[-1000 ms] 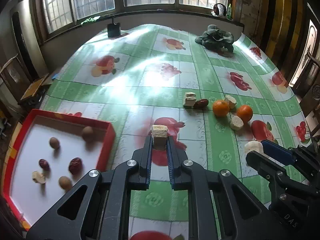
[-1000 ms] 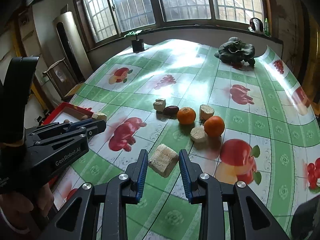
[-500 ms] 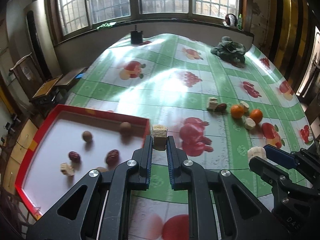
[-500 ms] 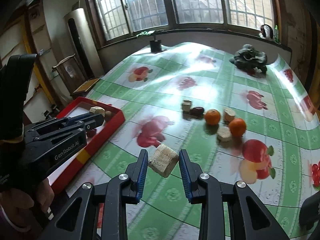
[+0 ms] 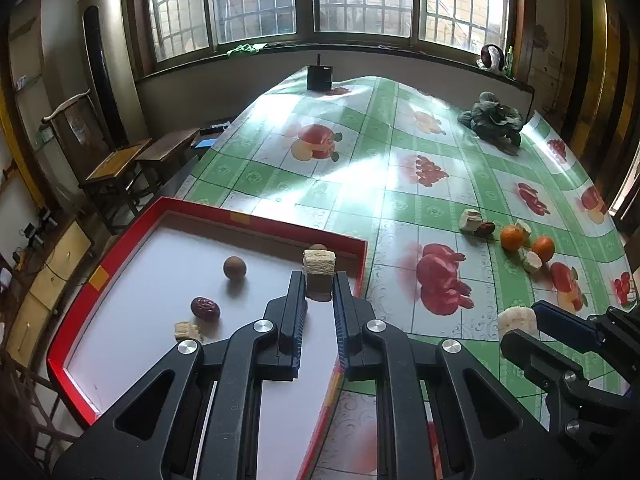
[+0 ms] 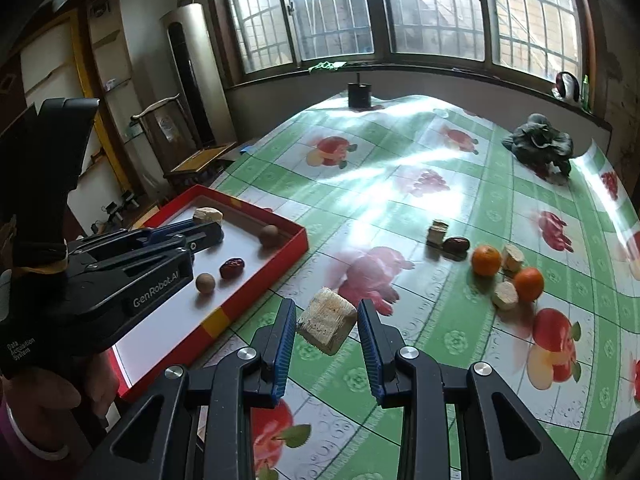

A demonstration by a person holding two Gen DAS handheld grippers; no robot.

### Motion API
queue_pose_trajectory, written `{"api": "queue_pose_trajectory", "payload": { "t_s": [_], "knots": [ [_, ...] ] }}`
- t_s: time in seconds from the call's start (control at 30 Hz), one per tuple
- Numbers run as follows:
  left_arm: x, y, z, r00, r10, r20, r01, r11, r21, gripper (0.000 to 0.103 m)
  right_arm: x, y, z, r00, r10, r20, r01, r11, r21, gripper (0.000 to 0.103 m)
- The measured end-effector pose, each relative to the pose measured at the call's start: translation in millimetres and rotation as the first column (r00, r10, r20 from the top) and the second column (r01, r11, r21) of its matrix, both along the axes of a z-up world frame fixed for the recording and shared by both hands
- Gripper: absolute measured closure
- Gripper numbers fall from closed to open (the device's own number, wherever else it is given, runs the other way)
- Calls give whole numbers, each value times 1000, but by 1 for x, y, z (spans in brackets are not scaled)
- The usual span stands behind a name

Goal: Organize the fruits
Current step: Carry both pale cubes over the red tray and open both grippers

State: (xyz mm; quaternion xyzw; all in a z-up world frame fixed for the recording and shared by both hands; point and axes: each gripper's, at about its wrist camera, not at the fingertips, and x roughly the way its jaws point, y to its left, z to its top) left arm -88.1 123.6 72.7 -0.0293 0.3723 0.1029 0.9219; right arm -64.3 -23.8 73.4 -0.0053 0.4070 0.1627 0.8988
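1. Pale, spongy cube chunk [image 5: 319, 263] is clamped tight in the left gripper [image 5: 319, 295], above the red-rimmed white tray [image 5: 120, 252].
2. Right gripper [image 6: 327, 330] pinches another tan block [image 6: 327, 325] over the green fruit-print tablecloth [image 6: 400, 200].

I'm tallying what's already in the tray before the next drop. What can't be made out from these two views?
- Left wrist view: the red-rimmed white tray's near part is hidden by the left gripper; the pale cube it holds covers most of a brown ball.
- Right wrist view: the left gripper hides the tray's left side.

red tray [image 5: 100, 280] near corner hidden behind left tool [image 5: 319, 304], windowsill items too small
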Motion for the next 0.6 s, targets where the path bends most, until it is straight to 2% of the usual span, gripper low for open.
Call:
{"api": "queue_pose_trajectory", "payload": {
  "t_s": [0.33, 0.6],
  "knots": [
    [-11, 23, 2, 999, 35, 7, -35, 999, -15, 90, 3, 21, -1, 999, 52, -6, -52, 999, 11, 72],
    [-25, 65, -2, 992, 123, -3, -123, 992, -18, 90, 11, 50, 0, 992, 123, -12, -123, 992, 32, 72]
  ]
}}
